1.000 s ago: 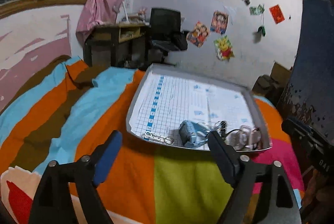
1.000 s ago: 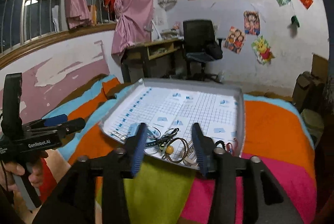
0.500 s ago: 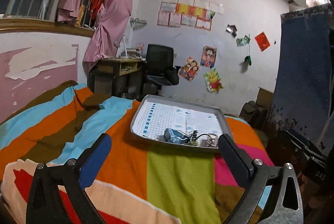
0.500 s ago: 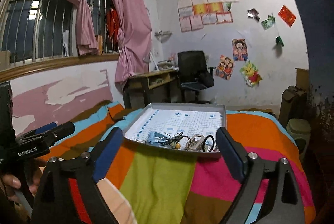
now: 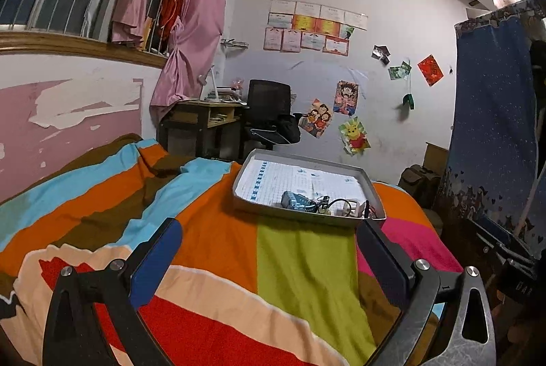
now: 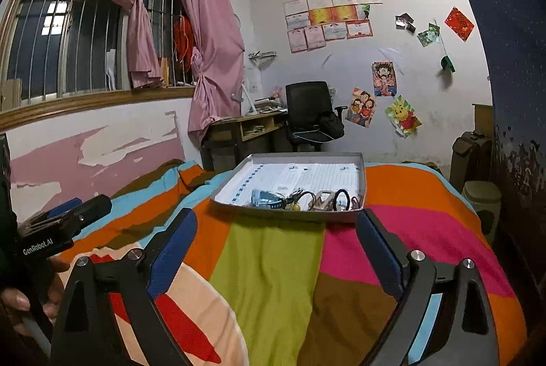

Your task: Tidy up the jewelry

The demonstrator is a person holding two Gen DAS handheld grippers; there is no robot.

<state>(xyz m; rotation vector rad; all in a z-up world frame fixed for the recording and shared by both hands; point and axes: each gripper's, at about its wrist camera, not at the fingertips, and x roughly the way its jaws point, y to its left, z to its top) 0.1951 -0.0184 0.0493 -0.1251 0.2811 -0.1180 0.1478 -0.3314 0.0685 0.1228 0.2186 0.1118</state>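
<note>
A shallow grey tray [image 5: 300, 212] [image 6: 239, 176] lined with gridded paper lies on a striped bedspread. A tangle of jewelry [image 5: 327, 205] [image 6: 307, 199] sits along its near edge: a blue piece, dark loops, a yellow bead, pale pieces. My left gripper [image 5: 269, 241] is open and empty, well back from the tray above the blanket. My right gripper [image 6: 276, 231] is also open and empty, a short way before the tray's near rim. In the right wrist view, the left gripper's body [image 6: 58, 226] shows at the left edge, held by a hand [image 6: 20, 297].
The colourful striped bedspread [image 5: 211, 229] [image 6: 273, 270] covers the whole bed. A pink and white wall runs along the left. Beyond the bed stand a wooden desk [image 6: 245, 130], a black office chair [image 6: 310, 113] and a dark blue curtain [image 5: 494, 134] at the right.
Both grippers have pulled back and up from the tray, which now looks smaller and farther. The right gripper's fingers have spread from narrow to wide. The jewelry has stayed in the tray.
</note>
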